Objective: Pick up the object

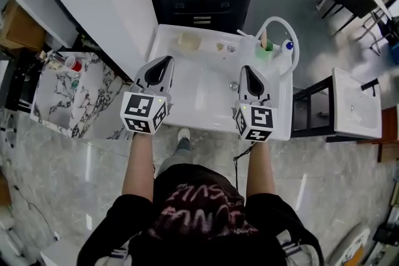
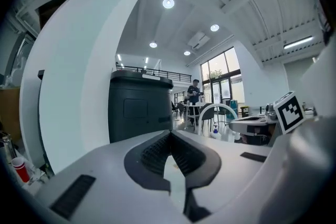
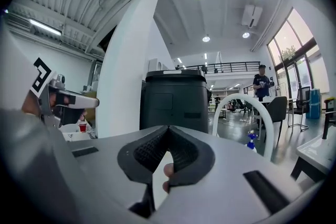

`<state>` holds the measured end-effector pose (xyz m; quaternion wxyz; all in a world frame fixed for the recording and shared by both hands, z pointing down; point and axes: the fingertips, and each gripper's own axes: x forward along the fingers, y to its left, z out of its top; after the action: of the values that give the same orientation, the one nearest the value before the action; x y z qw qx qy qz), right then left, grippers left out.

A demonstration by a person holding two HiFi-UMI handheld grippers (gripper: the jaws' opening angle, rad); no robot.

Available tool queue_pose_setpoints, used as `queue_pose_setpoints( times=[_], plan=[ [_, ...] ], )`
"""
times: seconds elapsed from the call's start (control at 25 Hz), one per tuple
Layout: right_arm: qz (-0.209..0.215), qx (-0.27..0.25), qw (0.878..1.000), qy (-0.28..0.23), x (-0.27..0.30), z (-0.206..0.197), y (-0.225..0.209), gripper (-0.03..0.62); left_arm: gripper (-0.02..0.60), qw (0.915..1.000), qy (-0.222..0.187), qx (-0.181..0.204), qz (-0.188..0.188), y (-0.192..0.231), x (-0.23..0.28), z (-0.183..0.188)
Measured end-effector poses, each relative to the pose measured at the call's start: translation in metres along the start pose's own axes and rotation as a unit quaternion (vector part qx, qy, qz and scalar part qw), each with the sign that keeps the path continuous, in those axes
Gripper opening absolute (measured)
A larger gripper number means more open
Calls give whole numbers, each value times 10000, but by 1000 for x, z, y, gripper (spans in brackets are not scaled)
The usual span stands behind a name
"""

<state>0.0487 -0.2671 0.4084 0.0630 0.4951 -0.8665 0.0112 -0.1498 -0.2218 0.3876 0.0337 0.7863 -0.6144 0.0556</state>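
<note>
A red cup (image 1: 73, 63) stood on the marble tabletop (image 1: 53, 106) at far left. Over the near edge of the white sink tabletop (image 1: 206, 118), the left tongs (image 1: 166, 60) were clenched on nothing. The pale beige object (image 1: 187, 40) lay beyond them at the tabletop's far side, well apart from both tools. The right tongs (image 1: 245, 69) were likewise clenched and empty. A green cup (image 1: 264, 50) and a white looped faucet (image 1: 293, 40) stood at the far right corner.
</note>
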Motion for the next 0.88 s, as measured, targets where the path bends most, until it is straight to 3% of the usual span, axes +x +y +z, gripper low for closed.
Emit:
queue_pose_setpoints(
  times=[0.4,0.88],
  plan=[
    [-576,231,9980,127,94,3,-7,15,11,9990,163,-103,-403,86,90,-10],
    [-794,101,9965,231,117,7,-9,15,11,9970,246,-200,-703,99,125,-14]
  ],
)
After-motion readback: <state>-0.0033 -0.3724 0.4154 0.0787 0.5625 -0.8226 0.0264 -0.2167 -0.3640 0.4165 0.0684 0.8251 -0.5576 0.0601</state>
